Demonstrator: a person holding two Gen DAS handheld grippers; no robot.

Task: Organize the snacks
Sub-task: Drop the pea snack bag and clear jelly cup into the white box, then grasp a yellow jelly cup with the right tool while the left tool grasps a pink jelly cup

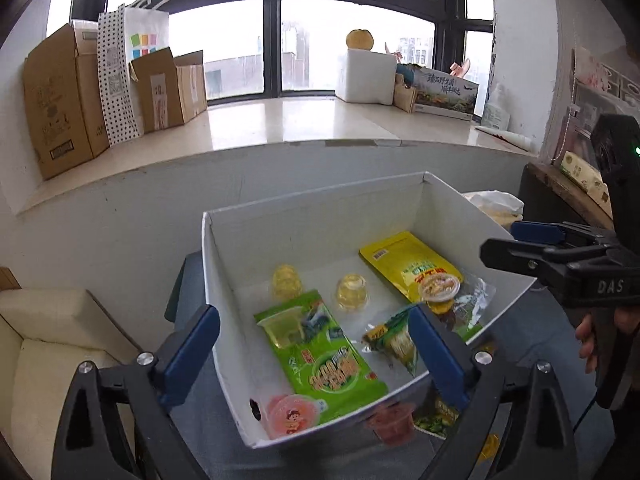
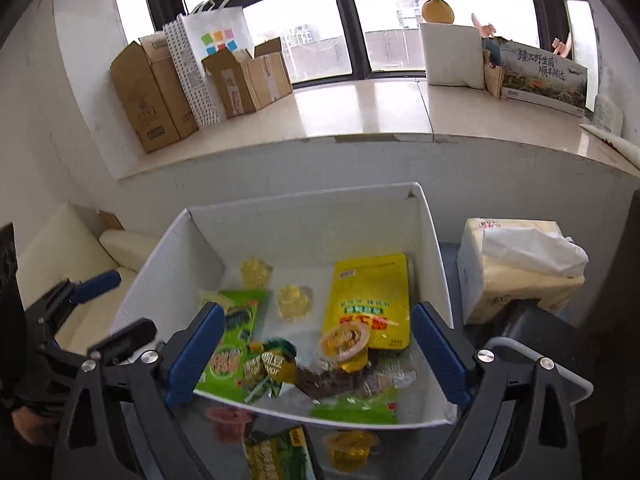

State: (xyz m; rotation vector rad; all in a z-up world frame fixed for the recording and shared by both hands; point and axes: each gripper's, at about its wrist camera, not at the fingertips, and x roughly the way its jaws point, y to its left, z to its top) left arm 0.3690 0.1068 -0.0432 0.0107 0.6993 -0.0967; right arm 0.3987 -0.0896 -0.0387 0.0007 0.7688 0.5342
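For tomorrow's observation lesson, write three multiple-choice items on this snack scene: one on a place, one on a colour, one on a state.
1. Where does the large yellow snack pouch lie?
A in the white cardboard box
B on the windowsill
C on the sofa

2. What colour are the pads on the fingers?
A red
B blue
C white

3. How does the right gripper stand?
A shut on a cup
B open, holding nothing
C shut on a pouch

Answers: 1 A, it rests on the box floor; 2 B, both pads show blue; 3 B, the fingers stand wide apart.
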